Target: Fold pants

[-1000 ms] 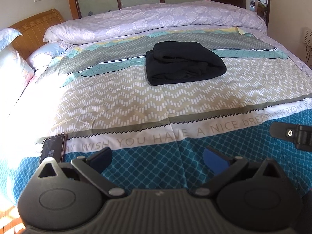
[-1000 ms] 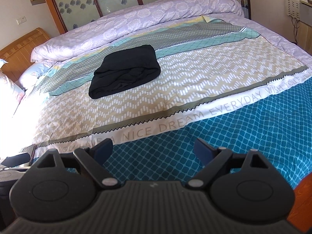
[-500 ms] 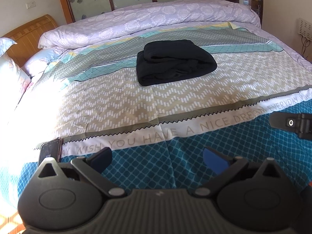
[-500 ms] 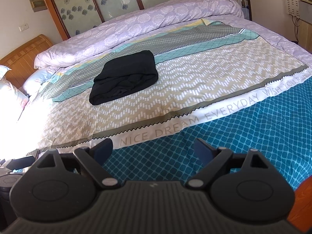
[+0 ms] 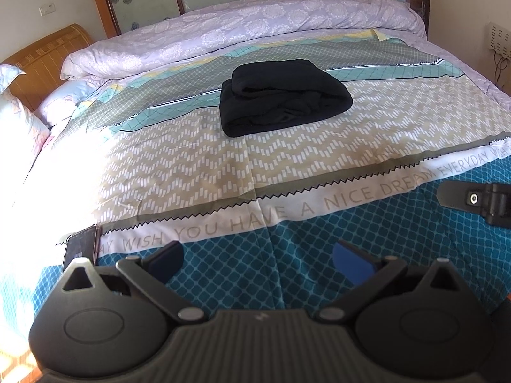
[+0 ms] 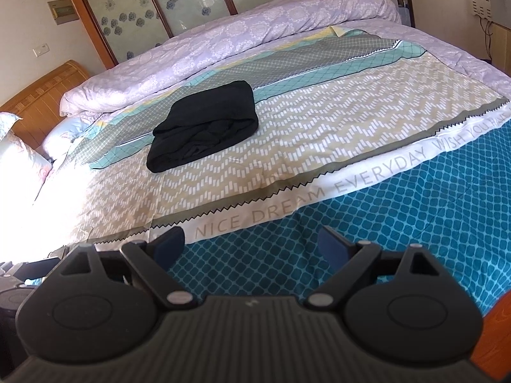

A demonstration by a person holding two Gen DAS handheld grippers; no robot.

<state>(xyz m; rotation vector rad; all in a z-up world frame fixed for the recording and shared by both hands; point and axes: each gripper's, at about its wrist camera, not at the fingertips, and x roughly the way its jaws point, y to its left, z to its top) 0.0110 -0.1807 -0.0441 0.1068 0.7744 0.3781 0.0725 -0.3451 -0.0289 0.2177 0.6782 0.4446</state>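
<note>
Both sets of jaws spread wide, nothing between them — only flat teal bedspread [image 5: 287,274] below. Ahead of the left gripper [image 5: 258,257] the cover runs bare up to the folded black pants [image 5: 284,95], well apart from the jaws. A phone [image 5: 80,245] lies just left of the left jaws, near the bed's edge. The right gripper [image 6: 252,244] shows right of them as a black finger [image 5: 469,198] over the cover. Beyond the pants a rolled lilac quilt [image 6: 242,35] blocks the far side; pillows [image 5: 19,121] far left.
</note>
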